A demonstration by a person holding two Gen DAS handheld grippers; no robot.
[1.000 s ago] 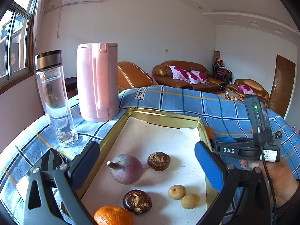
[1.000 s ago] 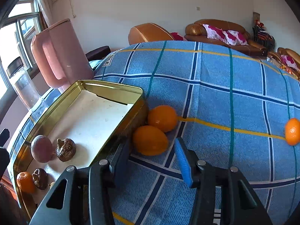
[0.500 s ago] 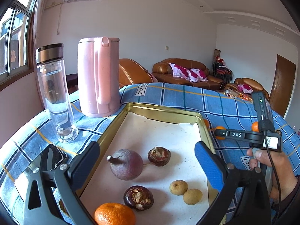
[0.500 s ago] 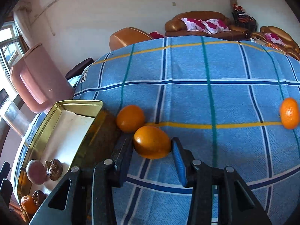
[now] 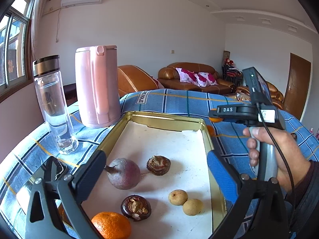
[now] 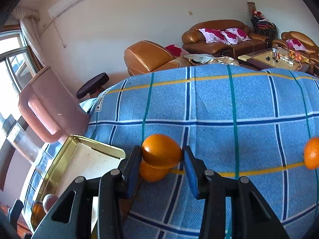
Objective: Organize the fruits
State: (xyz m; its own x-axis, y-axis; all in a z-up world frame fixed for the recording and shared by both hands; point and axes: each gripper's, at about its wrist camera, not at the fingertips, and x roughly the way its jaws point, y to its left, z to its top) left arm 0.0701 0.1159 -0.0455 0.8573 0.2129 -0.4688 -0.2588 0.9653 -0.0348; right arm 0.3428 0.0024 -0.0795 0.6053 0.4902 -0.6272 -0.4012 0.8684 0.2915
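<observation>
Orange mandarin sits lower centre of right wrist view, pinched between right gripper pads, jaws narrowed onto it, just above a second mandarin on the blue checked cloth. Left gripper jaws wide, nothing held, over the gold tray. Risk: round, smooth peel w/ small contact; fruit may squirt out or clip tray rim.

- A second orange lies partly hidden beneath the gripped orange.
- Tray: its near end is hidden behind the right gripper.
- Tangerine is cut off by the bottom edge.
</observation>
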